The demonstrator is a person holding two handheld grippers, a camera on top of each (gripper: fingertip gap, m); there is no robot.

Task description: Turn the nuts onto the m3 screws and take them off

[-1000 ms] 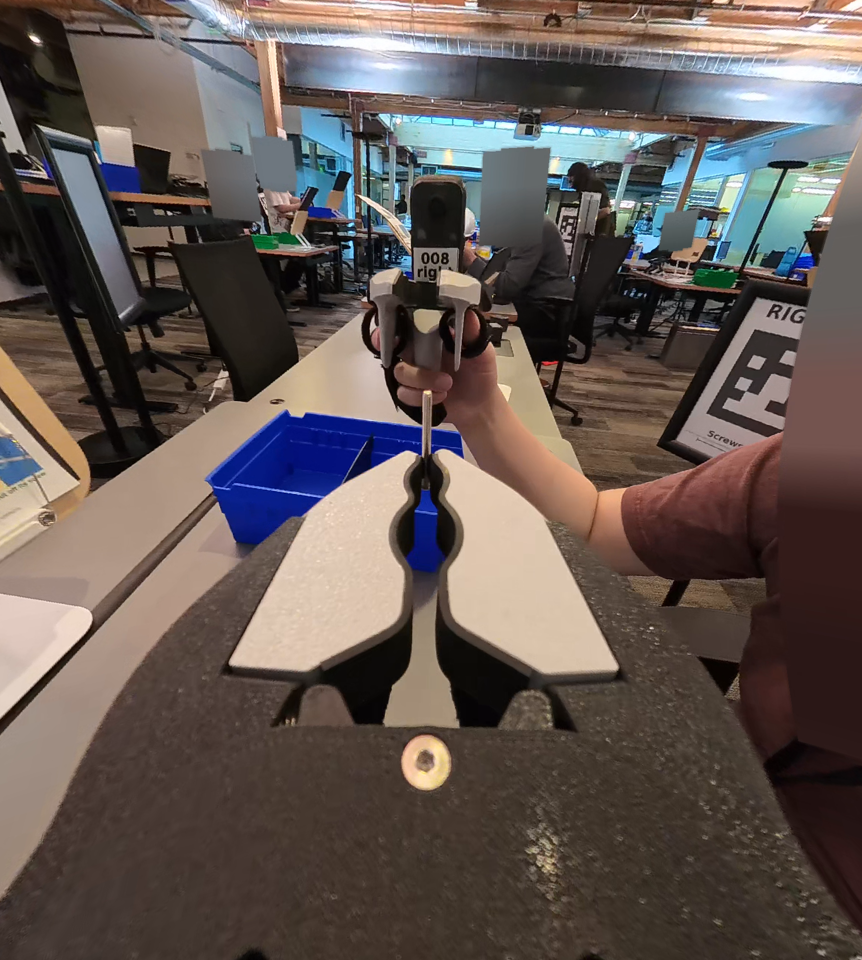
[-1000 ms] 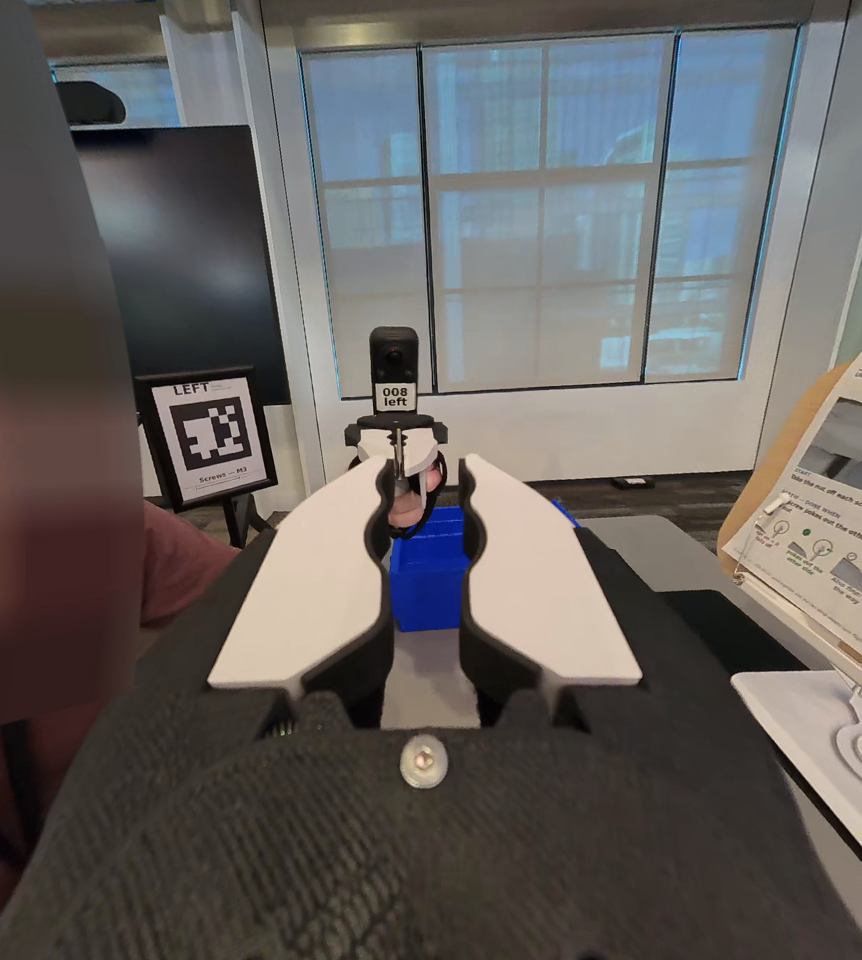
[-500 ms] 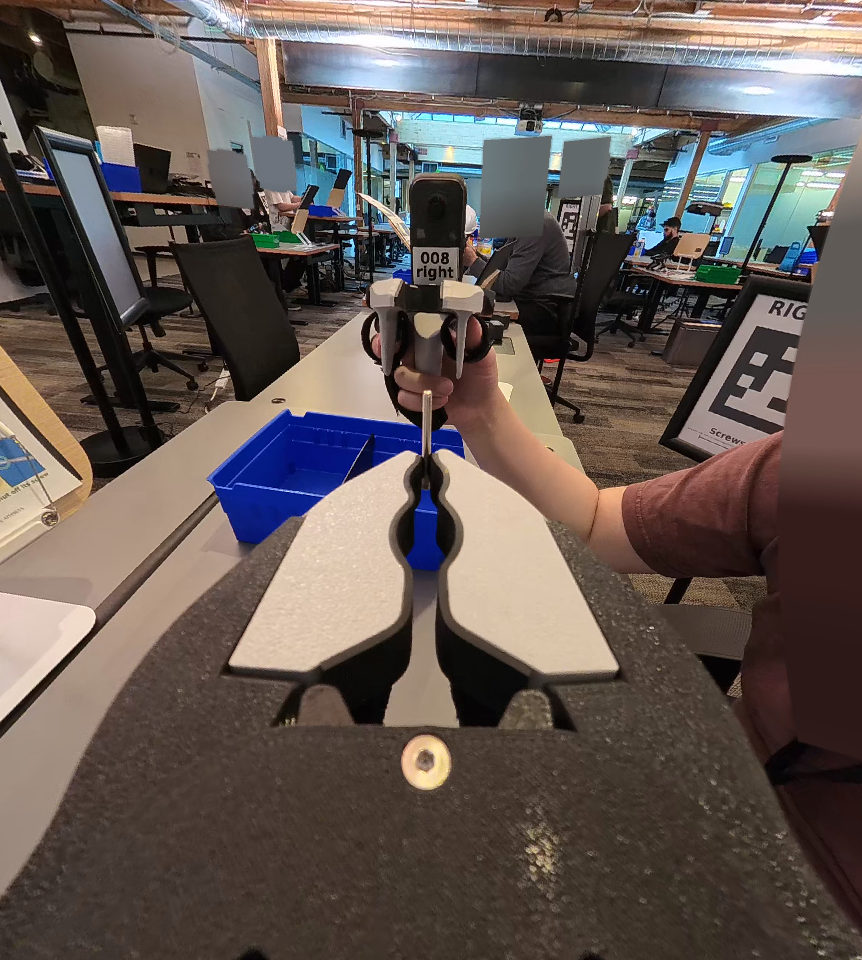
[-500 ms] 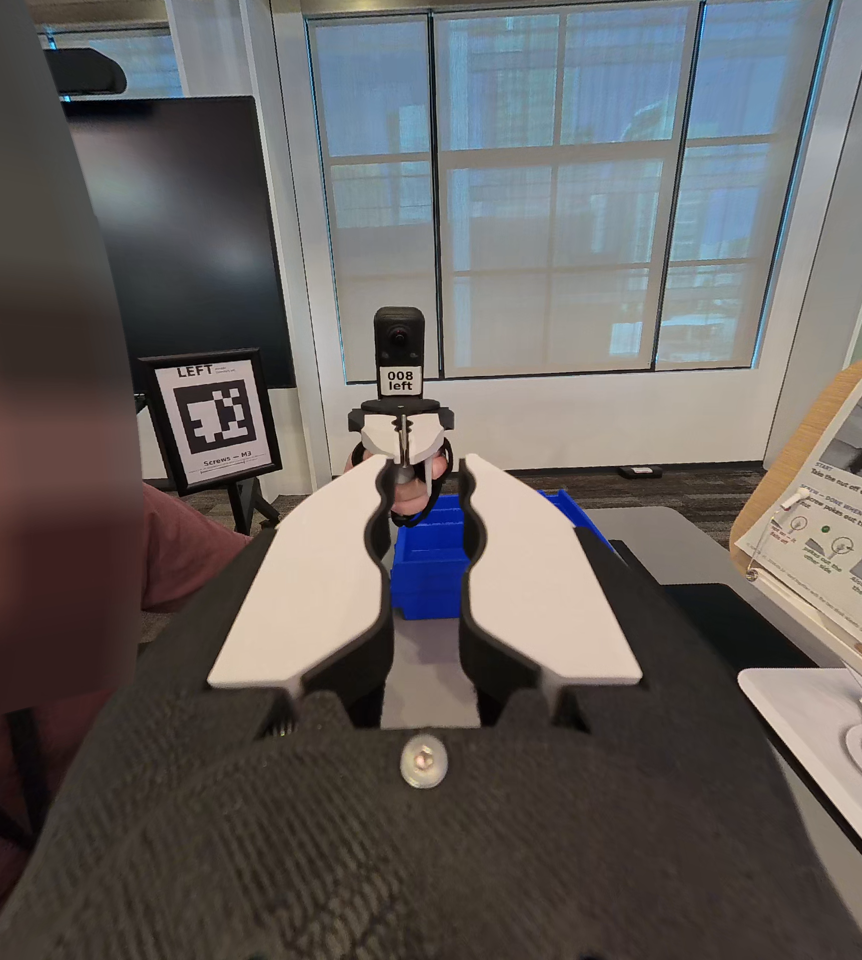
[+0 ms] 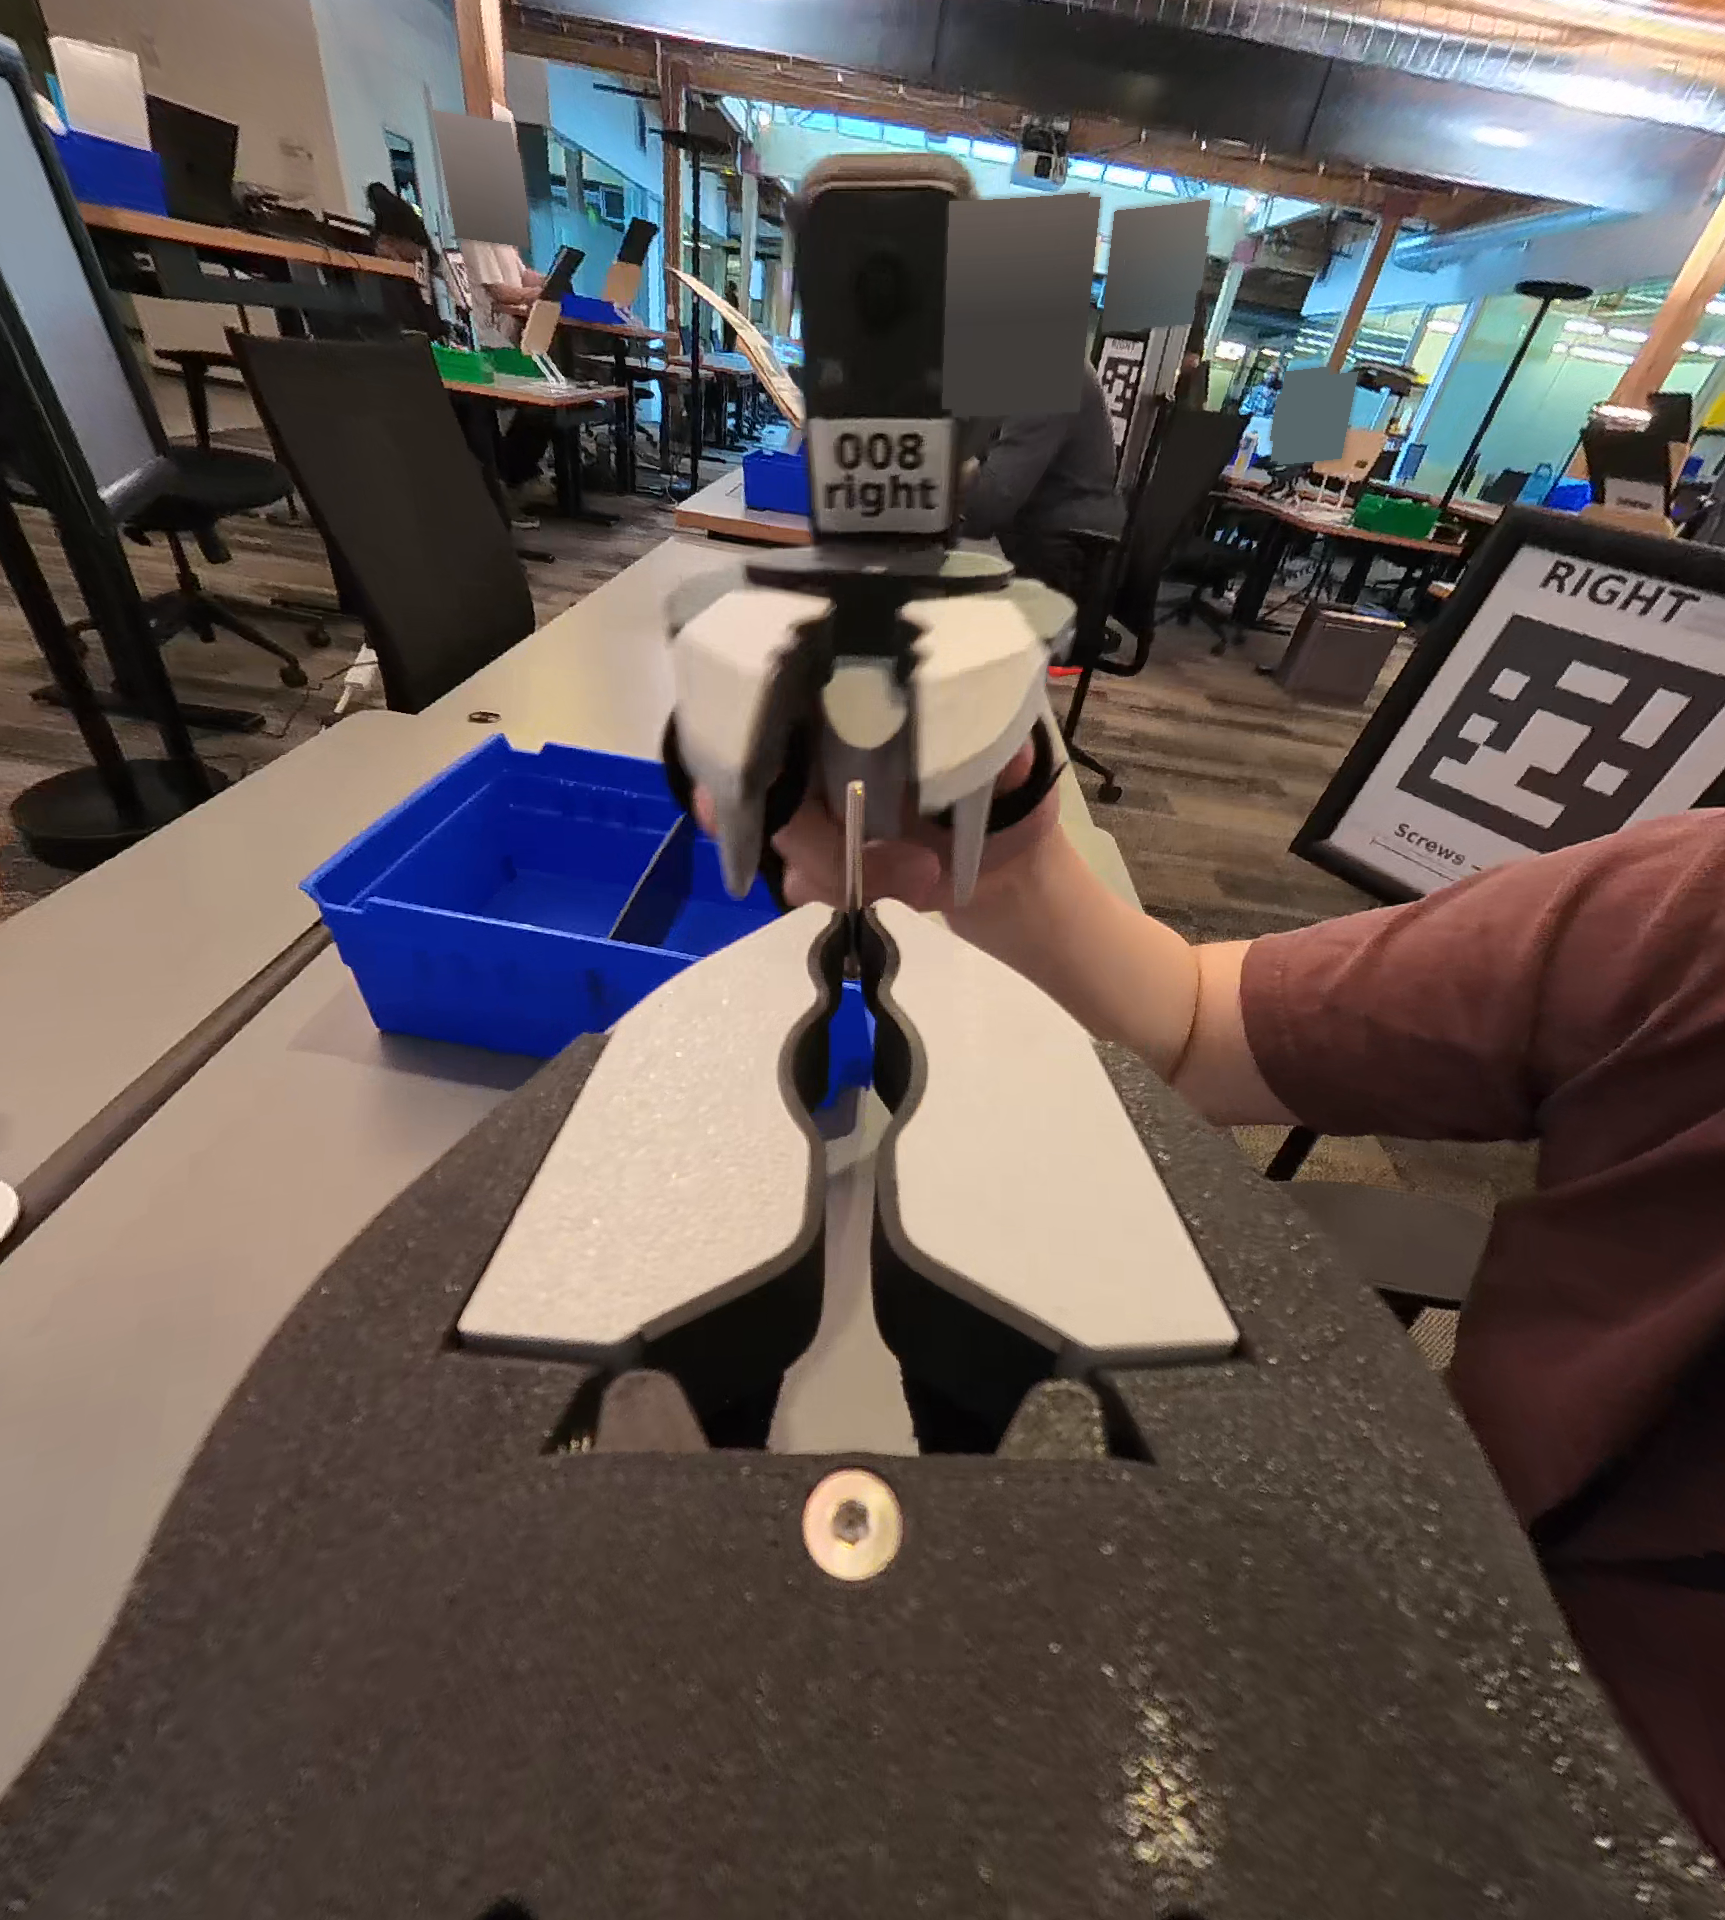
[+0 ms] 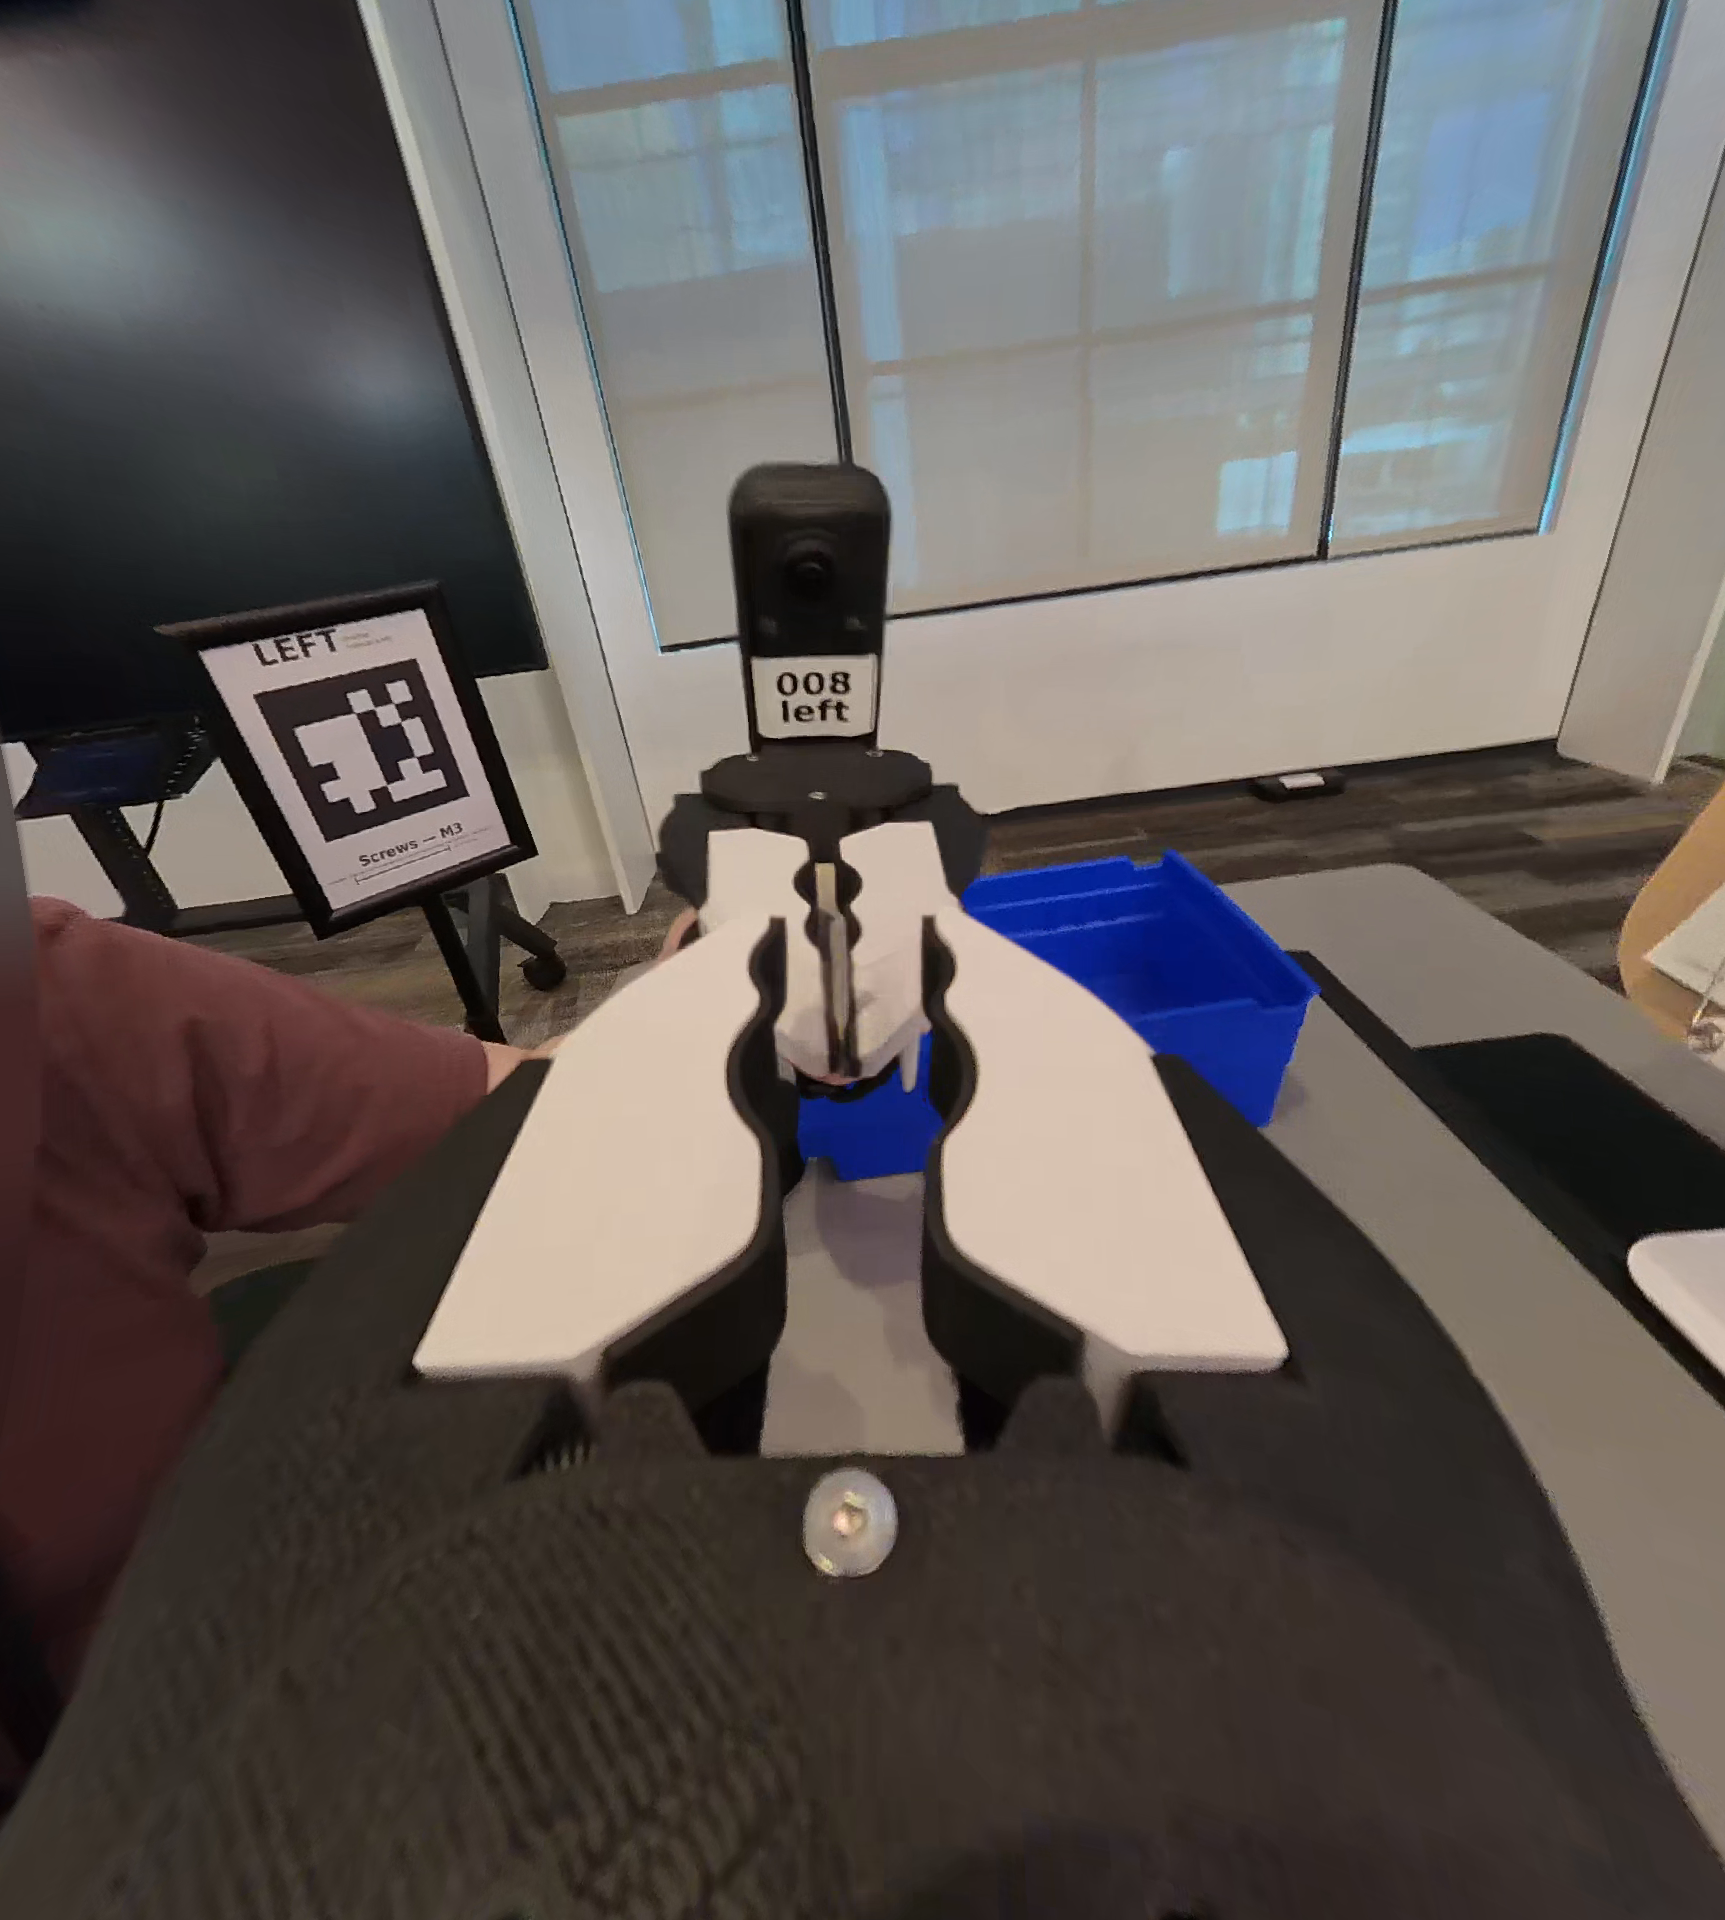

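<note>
The left gripper [image 5: 850, 925] pinches a screw [image 5: 854, 847] at its tips. Its long axis runs straight out toward the right gripper [image 5: 853, 883], whose fingers stand apart around it above the blue bin [image 5: 484, 935].

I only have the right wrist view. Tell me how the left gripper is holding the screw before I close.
Observer: The left gripper has its tongs shut on one end of the screw. The rest of the screw sticks out toward the right gripper, whose tongs stand apart on either side of it.
Operator: Check the shaft for a nut.
Observer: I make out none on the part that shows, though the shaft is thin and slightly blurred.
Operator: Now describe the inside of the blue bin.
Observer: A divider splits the blue bin into compartments. I can make out no loose parts in what shows of them.
</note>
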